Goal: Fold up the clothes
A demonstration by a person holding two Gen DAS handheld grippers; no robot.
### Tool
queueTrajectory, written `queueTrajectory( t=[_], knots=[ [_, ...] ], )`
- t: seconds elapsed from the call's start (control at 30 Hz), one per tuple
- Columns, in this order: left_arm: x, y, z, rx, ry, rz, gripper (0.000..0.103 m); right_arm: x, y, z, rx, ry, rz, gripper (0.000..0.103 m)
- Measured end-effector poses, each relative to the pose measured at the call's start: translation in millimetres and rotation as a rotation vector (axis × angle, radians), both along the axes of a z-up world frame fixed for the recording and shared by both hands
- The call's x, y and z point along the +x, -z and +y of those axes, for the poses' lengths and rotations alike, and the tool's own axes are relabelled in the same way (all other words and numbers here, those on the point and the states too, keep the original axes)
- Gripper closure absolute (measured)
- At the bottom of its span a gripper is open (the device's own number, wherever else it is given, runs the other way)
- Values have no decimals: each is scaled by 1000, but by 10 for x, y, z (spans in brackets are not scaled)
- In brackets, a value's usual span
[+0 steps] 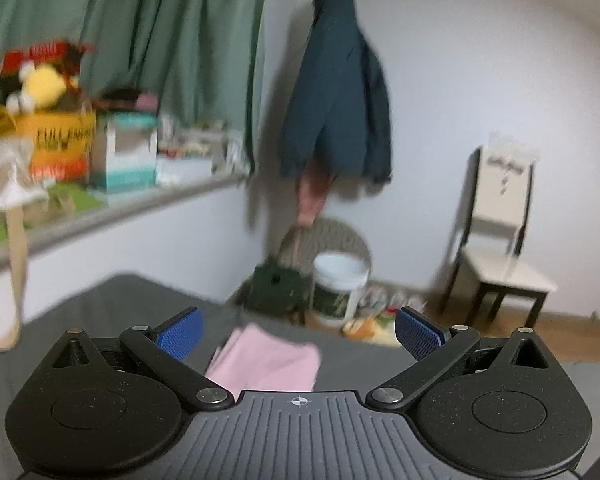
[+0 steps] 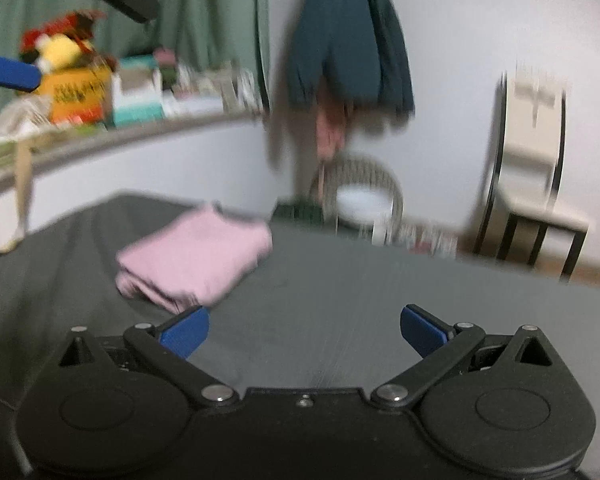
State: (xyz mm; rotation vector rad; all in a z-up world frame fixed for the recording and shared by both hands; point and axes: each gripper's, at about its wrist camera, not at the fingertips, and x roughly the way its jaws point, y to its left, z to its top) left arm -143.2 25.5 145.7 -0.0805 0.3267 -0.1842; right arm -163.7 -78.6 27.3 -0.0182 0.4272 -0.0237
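Both grippers spread wide, nothing held: left gripper [image 1: 299, 336] w/ blue pads apart above the folded pink garment [image 1: 266, 358], right gripper [image 2: 304, 332] off to its right over bare grey bed surface [image 2: 339, 280]. Pink garment sits folded on the bed, near far-left edge. Both views blurry.

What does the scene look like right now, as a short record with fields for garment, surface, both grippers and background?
garment: pink garment, folded into a compact stack
surface: dark grey surface, garment lying on it
left gripper: open, empty, above the garment
right gripper: open, empty, to the right of the garment
background: teal jacket hanging on the wall, chair at right, green curtain
image quality: blurred
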Motion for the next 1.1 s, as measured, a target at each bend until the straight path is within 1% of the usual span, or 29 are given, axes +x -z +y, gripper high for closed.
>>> queueTrajectory(
  t=[0.1,0.2,0.27,0.37,0.43,0.5,0.53,0.6,0.7,0.77,0.87,0.97,1.03,1.1],
  knots=[
    [-534,-395,129,-46,82,-74,1,-399,-408,1,-1,-73,-119,0],
    [-1115,-712,374,-116,159,-134,1,-799,-788,19,-27,-145,-215,0],
    [-1504,-876,662,-188,187,-156,1,-1053,-1016,57,-56,-184,-264,0],
    [-1968,-983,1070,-219,164,-132,1,-1416,-1282,140,-80,-236,-317,0],
    [-2273,-1051,1342,-238,148,-115,1,-1625,-1411,193,-60,-257,-340,0],
    [-2549,-1019,1583,-228,116,-90,1,-1776,-1484,235,-21,-266,-349,0],
    [-2660,-987,1696,-219,90,-66,1,-1858,-1494,252,1,-279,-350,0],
    [-2927,-887,1957,-188,5,-4,1,-2024,-1497,284,46,-306,-349,0],
    [-3262,-653,2326,-86,-156,84,1,-2257,-1399,363,123,-360,-311,0],
    [-3534,-491,2638,-44,-288,115,1,-2384,-1332,429,161,-385,-279,0],
    [-3962,-299,3128,-23,-463,126,1,-2571,-1221,516,217,-408,-238,0],
    [-4225,-223,3719,2,-612,116,1,-2722,-1164,557,283,-428,-215,0],
    [-4281,-276,4161,6,-698,80,1,-2760,-1157,570,312,-439,-202,0],
    [-4280,-410,4542,30,-775,44,1,-2825,-1159,580,318,-440,-196,0]
  ],
)
